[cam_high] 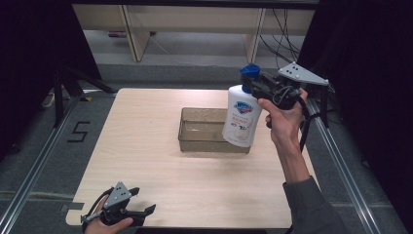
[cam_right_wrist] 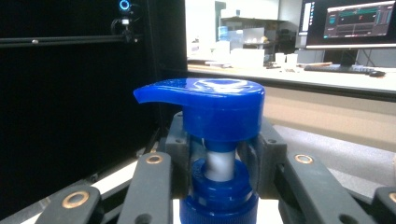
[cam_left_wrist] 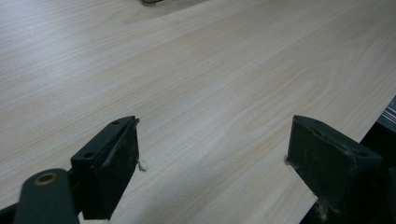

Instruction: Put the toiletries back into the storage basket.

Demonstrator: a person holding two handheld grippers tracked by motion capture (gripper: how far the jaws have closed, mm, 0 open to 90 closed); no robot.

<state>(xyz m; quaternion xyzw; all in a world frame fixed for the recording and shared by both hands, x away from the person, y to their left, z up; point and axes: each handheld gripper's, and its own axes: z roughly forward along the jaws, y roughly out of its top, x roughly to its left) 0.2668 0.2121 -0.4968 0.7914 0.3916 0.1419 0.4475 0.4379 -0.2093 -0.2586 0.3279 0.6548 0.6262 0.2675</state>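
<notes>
High view, working left to right with the clear tray (cam_high: 195,139) as my landmark. Left gripper (cam_high: 138,213) sits well apart from the tray, down at the near left corner of the table (cam_high: 146,126), low over the wood. Its own view shows both jaws spread wide with bare tabletop between them; nothing held.

Tray is shallow, transparent, mid-table, apparently empty.

Right of the tray: white pump bottle (cam_high: 242,117), blue pump head (cam_right_wrist: 205,100), lifted and hanging at the tray's right end, base over or just in front of its right wall; I cannot tell which. Right gripper (cam_high: 254,86) has it by the neck. In the right gripper view the jaws are clamped on the narrow white stem between pump head and blue collar (cam_right_wrist: 219,196).

Handling, my judgement: rigid plastic, smooth and likely slippery on the body, fairly heavy if full. The neck is the sound hold; the head overhangs the jaws and stops slip. The bottle hangs slightly tilted, so I would expect it to swing.
</notes>
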